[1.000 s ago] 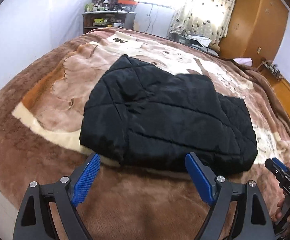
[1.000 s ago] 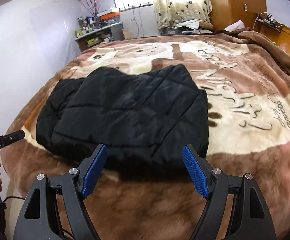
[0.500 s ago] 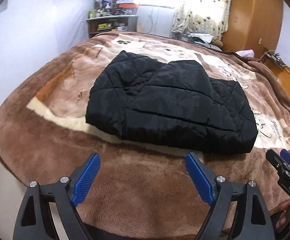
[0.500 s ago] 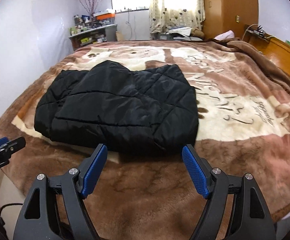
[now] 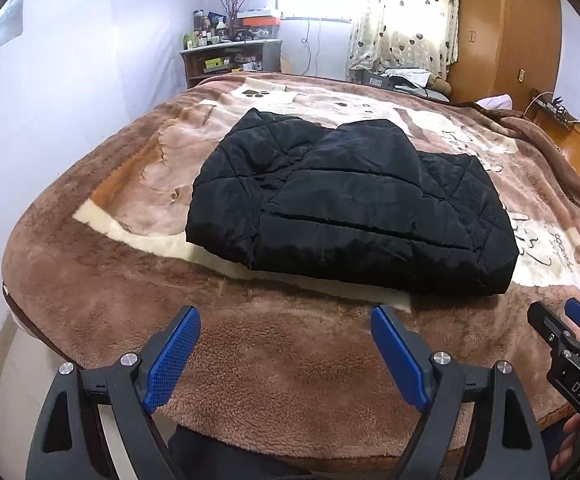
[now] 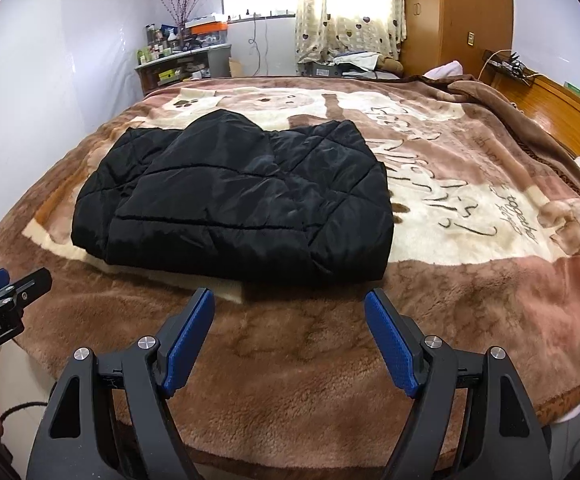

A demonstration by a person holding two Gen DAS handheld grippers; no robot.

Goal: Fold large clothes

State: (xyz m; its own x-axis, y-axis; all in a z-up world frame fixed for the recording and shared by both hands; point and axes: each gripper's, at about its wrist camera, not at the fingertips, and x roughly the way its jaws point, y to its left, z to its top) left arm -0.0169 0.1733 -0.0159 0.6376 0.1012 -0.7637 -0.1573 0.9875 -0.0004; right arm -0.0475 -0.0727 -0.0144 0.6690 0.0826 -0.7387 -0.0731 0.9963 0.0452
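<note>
jacket (image 5: 350,204) folded, mid-frame on blanket (image 5: 273,360) | left gripper (image 5: 285,356) lower centre, jaws wide, empty | right gripper (image 6: 290,338) lower centre, jaws wide, empty, short of the near hem | advice: keep both clear of the bundle; check edges lie square, don't snag the hem

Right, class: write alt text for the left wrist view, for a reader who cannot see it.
A folded black quilted jacket lies on a brown plush blanket covering a bed. In the foreground the left gripper hangs open and empty short of the jacket, with the right gripper at the lower right edge. A cluttered shelf and curtained window stand behind.
</note>
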